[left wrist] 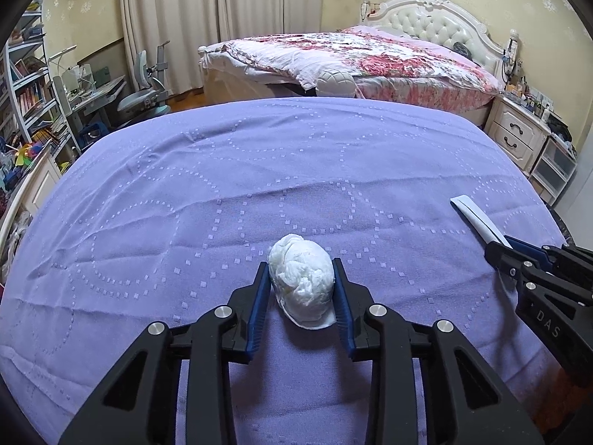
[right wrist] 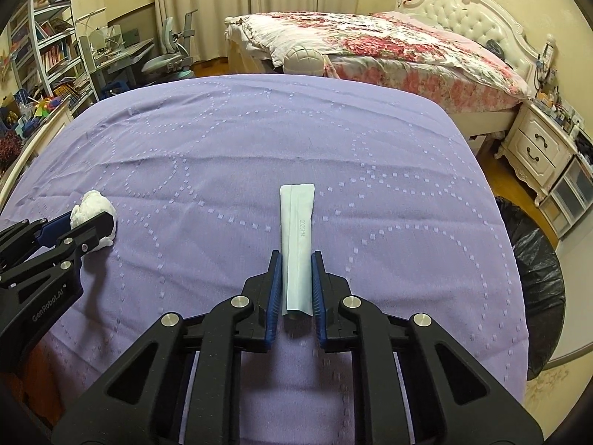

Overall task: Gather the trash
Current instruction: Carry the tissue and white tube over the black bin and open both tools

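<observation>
L hand-held gripper (left wrist: 301, 289) clamped on tissue wad (left wrist: 301, 283), R hand-held gripper (right wrist: 296, 282) closed tight on flat wrapper (right wrist: 296, 230), both over purple table (left wrist: 259, 170), wrapper R of wad.

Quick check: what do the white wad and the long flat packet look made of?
White wad: likely tissue paper, matte, soft crumpled folds. Long flat packet: probably thin plastic or coated-paper wrapper, pale blue-white, slight sheen, a seam down its length and a printed code.
</observation>
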Tool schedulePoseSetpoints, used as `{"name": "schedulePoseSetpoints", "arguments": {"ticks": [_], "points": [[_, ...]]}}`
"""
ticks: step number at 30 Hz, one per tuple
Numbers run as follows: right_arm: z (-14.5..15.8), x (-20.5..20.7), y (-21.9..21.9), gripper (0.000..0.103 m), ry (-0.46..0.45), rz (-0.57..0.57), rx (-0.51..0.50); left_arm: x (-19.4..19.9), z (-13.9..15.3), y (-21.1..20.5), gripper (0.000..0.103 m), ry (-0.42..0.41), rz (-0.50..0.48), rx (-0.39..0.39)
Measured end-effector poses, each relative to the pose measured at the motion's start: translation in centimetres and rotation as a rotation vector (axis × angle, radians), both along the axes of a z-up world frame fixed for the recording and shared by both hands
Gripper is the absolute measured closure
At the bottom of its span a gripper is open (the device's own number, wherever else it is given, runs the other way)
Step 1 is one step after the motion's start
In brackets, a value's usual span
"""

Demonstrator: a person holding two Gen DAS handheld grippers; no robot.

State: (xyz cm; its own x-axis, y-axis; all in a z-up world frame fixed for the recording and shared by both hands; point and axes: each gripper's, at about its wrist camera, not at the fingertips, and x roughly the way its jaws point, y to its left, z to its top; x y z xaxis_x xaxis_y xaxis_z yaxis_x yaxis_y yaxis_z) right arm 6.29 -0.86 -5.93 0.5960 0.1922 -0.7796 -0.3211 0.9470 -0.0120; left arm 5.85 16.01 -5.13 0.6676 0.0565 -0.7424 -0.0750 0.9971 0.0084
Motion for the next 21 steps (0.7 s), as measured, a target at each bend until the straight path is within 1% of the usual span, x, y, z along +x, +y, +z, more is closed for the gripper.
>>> {"name": "schedulePoseSetpoints", "arguments": {"ticks": [11, 21], "points": [[0.8, -1.5, -2.0, 0.088, -0.020, -0.031, 0.042, -1.2, 0.6, -1.3, 0.072, -0.031, -0.011, -0.014], [1.6, -2.2, -5.1, 0.088, -0.048, -0.091, 0.067, -1.8, 1.5, -4.5, 0.072, -0.065, -0.059, -0.012]]}}
